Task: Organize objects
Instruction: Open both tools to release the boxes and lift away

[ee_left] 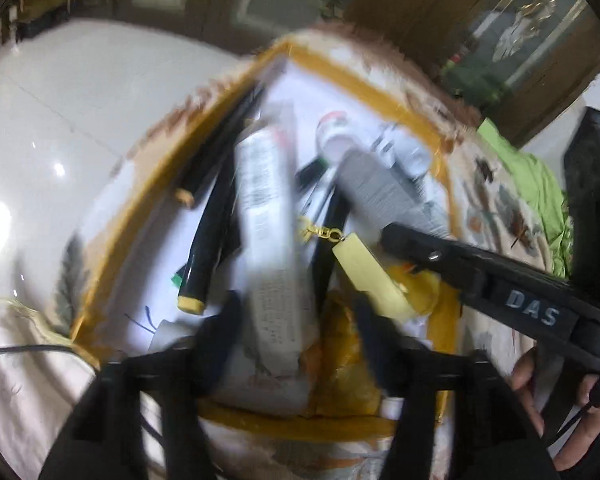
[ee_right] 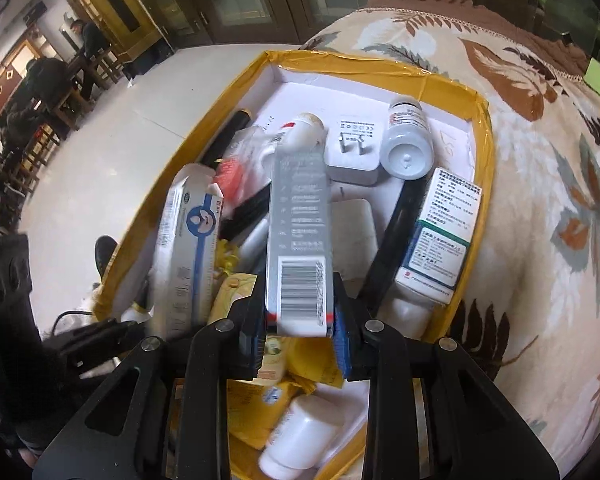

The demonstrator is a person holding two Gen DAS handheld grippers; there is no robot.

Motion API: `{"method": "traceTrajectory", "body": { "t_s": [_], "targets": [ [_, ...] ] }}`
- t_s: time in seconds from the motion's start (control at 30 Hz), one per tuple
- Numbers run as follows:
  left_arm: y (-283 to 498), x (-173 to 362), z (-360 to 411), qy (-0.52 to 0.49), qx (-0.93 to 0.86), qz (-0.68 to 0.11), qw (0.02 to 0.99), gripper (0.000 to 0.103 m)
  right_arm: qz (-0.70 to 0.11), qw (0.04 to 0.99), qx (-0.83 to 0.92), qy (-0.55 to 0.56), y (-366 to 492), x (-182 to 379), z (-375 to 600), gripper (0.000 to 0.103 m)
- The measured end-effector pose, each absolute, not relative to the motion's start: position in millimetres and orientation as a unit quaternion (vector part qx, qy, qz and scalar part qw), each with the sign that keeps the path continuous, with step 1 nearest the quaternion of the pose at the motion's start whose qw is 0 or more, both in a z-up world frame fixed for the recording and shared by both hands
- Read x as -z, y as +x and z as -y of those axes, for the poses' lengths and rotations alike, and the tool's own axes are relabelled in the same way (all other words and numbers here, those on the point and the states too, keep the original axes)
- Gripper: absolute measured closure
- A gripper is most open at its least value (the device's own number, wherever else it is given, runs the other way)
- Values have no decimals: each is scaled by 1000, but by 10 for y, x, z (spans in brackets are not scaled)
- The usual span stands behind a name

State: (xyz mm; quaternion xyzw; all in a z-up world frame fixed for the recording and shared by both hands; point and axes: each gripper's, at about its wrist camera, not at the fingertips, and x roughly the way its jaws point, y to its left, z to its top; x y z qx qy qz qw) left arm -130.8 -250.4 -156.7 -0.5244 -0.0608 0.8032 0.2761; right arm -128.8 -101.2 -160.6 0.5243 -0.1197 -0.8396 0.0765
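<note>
Box (ee_right: 440,76), yellow-edged, sits on the leaf-print blanket (ee_right: 540,160), already crowded. Your right gripper (ee_right: 300,332) clamps a grey carton (ee_right: 298,232) above the pile; your left gripper (ee_left: 296,344) stands wide around a white carton (ee_left: 268,208). Drop carelessly and the grey one could tip onto the bottle (ee_right: 406,140)

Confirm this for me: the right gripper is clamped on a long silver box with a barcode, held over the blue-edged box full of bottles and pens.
Wrong on one point: the tray's edge is yellow, not blue, as the right wrist view shows. The rest stands: the right gripper is clamped on the long silver box with a barcode, over the bottles and pens.
</note>
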Motion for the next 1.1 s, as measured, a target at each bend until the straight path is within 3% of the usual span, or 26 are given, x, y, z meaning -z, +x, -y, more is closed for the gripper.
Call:
{"method": "traceTrajectory", "body": {
  "t_s": [0.13, 0.3, 0.57, 0.73, 0.87, 1.1],
  "targets": [
    [-1080, 1394, 2557, -504, -817, 95, 264, 25, 130, 80, 849, 505, -1169, 1473, 986, 50],
    [-929, 1441, 2486, -556, -789, 95, 245, 25, 140, 76, 860, 485, -1013, 1340, 828, 50],
    [-639, 1170, 2238, -486, -856, -107, 142, 25, 189, 73, 854, 479, -833, 1351, 561, 50],
    [-597, 1080, 2302, -462, -876, -109, 92, 25, 194, 82, 854, 475, -732, 1367, 534, 50],
    [-595, 1040, 2277, -466, -875, -104, 87, 19, 193, 87, 853, 477, -680, 1393, 525, 50],
    [-550, 1094, 2155, -465, -873, -109, 101, 19, 193, 99, 851, 479, -674, 1391, 530, 50]
  ]
}}
